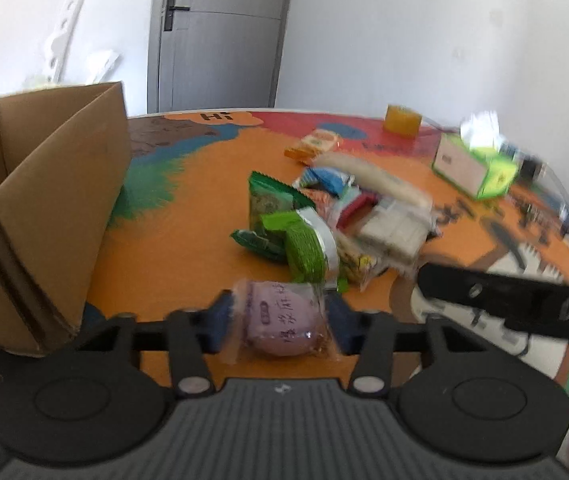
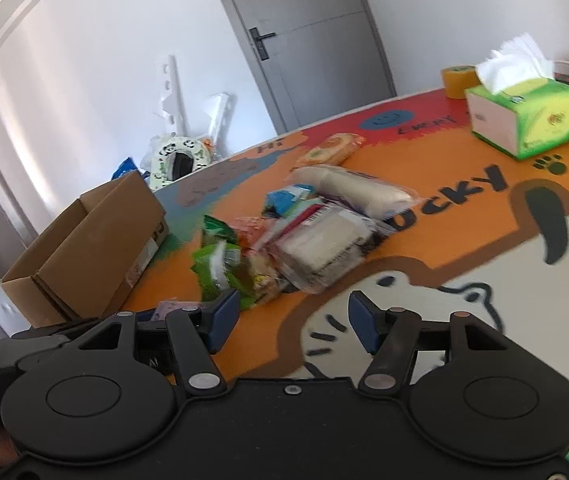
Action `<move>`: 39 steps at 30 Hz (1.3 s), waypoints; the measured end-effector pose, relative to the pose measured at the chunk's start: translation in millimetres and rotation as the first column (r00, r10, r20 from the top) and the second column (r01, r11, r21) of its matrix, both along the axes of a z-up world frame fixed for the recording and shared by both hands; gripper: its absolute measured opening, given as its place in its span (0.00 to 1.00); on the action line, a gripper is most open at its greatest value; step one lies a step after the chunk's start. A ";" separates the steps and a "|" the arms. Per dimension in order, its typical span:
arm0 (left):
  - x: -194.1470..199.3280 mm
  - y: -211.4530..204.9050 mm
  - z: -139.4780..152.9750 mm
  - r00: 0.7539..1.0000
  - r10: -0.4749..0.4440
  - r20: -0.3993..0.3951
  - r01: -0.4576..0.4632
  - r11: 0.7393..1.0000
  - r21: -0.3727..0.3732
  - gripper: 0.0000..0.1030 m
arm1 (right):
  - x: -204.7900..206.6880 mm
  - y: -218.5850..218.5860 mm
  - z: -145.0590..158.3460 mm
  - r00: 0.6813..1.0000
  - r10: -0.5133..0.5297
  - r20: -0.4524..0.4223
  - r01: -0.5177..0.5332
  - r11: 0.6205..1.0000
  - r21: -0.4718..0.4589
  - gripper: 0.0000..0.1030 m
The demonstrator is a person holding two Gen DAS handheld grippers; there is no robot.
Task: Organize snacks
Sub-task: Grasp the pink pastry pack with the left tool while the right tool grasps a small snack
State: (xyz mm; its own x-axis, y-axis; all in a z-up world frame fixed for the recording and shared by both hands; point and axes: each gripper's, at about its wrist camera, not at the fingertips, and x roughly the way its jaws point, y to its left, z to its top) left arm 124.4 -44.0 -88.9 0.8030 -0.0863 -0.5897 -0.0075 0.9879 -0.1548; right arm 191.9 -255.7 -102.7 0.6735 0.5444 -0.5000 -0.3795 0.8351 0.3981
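Snacks sit in a messy pile on the bright table, and one of them is already caught. The left gripper has its two blue pads pressed on a purple snack pack. The pack sits right between the jaws, with one pad on each side. Its long way looks like it runs straight out ahead of the jaws, not across them, but the picture is a bit blurry. The pack looks like it is still low, just over the table.

A cardboard box stands open to the left of these jaws and a little ahead of them. It is near, just beside the left gripper. I think the snacks are meant to go in there. So the next move would be to lift the purple pack and swing it left, up over the box wall. The wall is tall next to the jaws, so the pack has to go up first or it might bump the edge.

The right gripper has its jaws spread apart with nothing between them. Only the table shows in the gap. The pile lies just ahead of these jaws and a bit to their left. The box is farther off to their left. So the left hand is the one closer to the box, and the right hand is closer to the pile.
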 end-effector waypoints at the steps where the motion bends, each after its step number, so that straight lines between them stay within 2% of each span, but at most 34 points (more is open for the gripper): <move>1: -0.2 1.2 2.4 1.000 -0.003 0.004 0.003 1.000 -0.003 0.36 | 0.4 3.3 0.4 1.000 0.005 0.004 -0.005 1.000 -0.001 0.59; 3: -2.2 2.2 7.2 1.000 0.001 0.017 -0.001 1.000 0.014 0.35 | 2.8 9.0 0.3 1.000 0.019 0.006 -0.019 1.000 -0.004 0.59; 20: 2.6 21.7 19.8 0.995 0.075 0.064 -0.073 0.997 -0.038 0.34 | 27.8 36.5 1.5 0.998 0.065 0.003 -0.065 0.998 -0.021 0.58; 24: 5.7 26.4 17.7 0.994 0.088 0.059 -0.085 0.995 -0.054 0.34 | 31.1 41.3 2.4 0.998 0.065 0.003 -0.065 0.997 -0.033 0.48; 26: 6.4 28.7 16.4 0.994 0.089 0.056 -0.085 0.994 -0.062 0.34 | 33.9 44.2 1.4 0.998 0.063 -0.001 -0.063 0.997 -0.045 0.39; 30: 7.4 29.1 15.1 0.995 0.089 0.053 -0.086 0.994 -0.062 0.34 | 39.5 49.0 -7.0 0.997 0.062 -0.044 -0.065 0.996 -0.068 0.38; 32: 7.2 28.1 14.8 0.995 0.089 0.052 -0.086 0.995 -0.055 0.34 | 33.9 52.4 -7.7 0.997 0.074 -0.013 -0.074 0.992 -0.104 0.37; 33: 6.9 27.5 14.7 0.995 0.090 0.051 -0.087 0.995 -0.053 0.34 | 31.3 53.8 -7.3 0.997 0.076 -0.005 -0.076 0.990 -0.121 0.35; 34: 6.3 27.4 14.6 0.995 0.091 0.050 -0.089 0.995 -0.053 0.34 | 29.2 53.7 -7.0 0.997 0.076 0.001 -0.075 0.988 -0.134 0.27; 35: 5.4 27.8 14.8 0.995 0.092 0.050 -0.089 0.995 -0.053 0.34 | 26.9 52.6 -6.8 0.997 0.079 0.003 -0.077 0.987 -0.142 0.26; 39: 1.6 25.4 16.7 0.994 0.090 0.059 -0.087 0.995 -0.051 0.34 | 20.5 43.3 -5.1 0.996 0.086 -0.012 -0.087 0.989 -0.119 0.25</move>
